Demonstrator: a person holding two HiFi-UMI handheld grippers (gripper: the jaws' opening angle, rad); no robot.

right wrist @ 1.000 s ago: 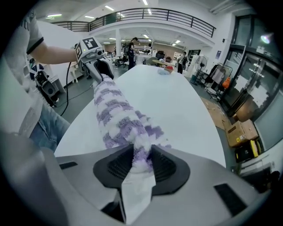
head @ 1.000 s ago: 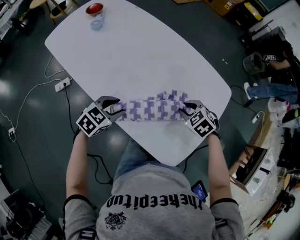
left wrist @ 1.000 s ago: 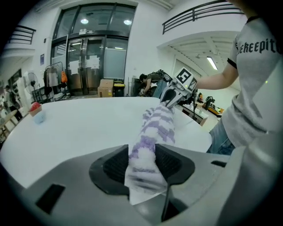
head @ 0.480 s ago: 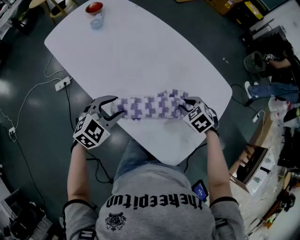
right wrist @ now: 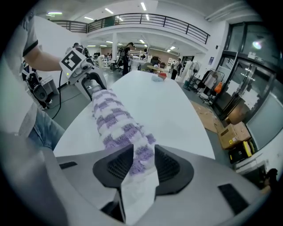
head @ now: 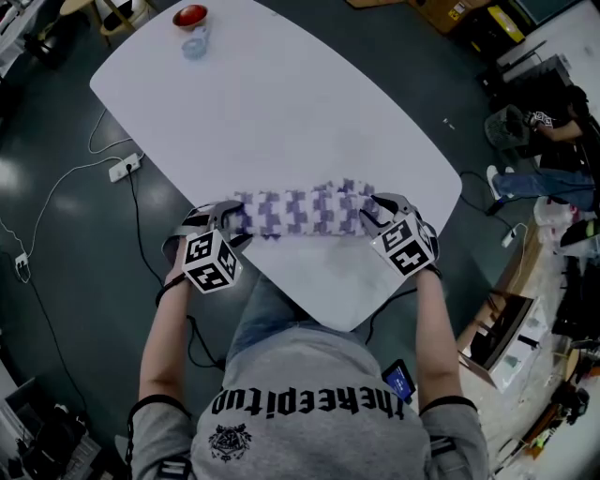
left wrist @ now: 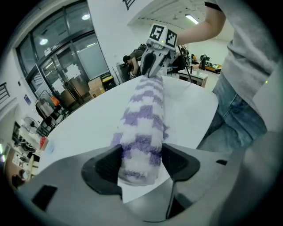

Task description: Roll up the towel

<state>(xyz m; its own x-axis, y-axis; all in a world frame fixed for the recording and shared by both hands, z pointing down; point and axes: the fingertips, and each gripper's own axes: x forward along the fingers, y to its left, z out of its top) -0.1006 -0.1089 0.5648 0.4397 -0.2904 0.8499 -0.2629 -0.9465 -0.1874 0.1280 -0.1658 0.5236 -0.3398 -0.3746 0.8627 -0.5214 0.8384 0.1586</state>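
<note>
The purple-and-white checked towel [head: 300, 214] lies rolled into a long log across the near part of the white table [head: 281, 103]. My left gripper [head: 228, 223] straddles the roll's left end; its jaws have just been opening and stand wide, with the towel [left wrist: 143, 128] between the pads and not squeezed. My right gripper [head: 375, 217] is shut on the roll's right end, and the towel [right wrist: 117, 119] narrows where the pads pinch it. Each gripper shows at the far end of the roll in the other's view: the right gripper [left wrist: 154, 66] and the left gripper [right wrist: 90, 84].
A red bowl [head: 189, 16] and a small clear cup [head: 194, 44] stand at the table's far corner. The roll lies close to the table's near edge, by the person's legs. A power strip [head: 125, 169] and cables lie on the floor to the left.
The left gripper let go of the roll's left end, drew back off the table, then came back in with wider jaws around that end. The right gripper kept its hold.
</note>
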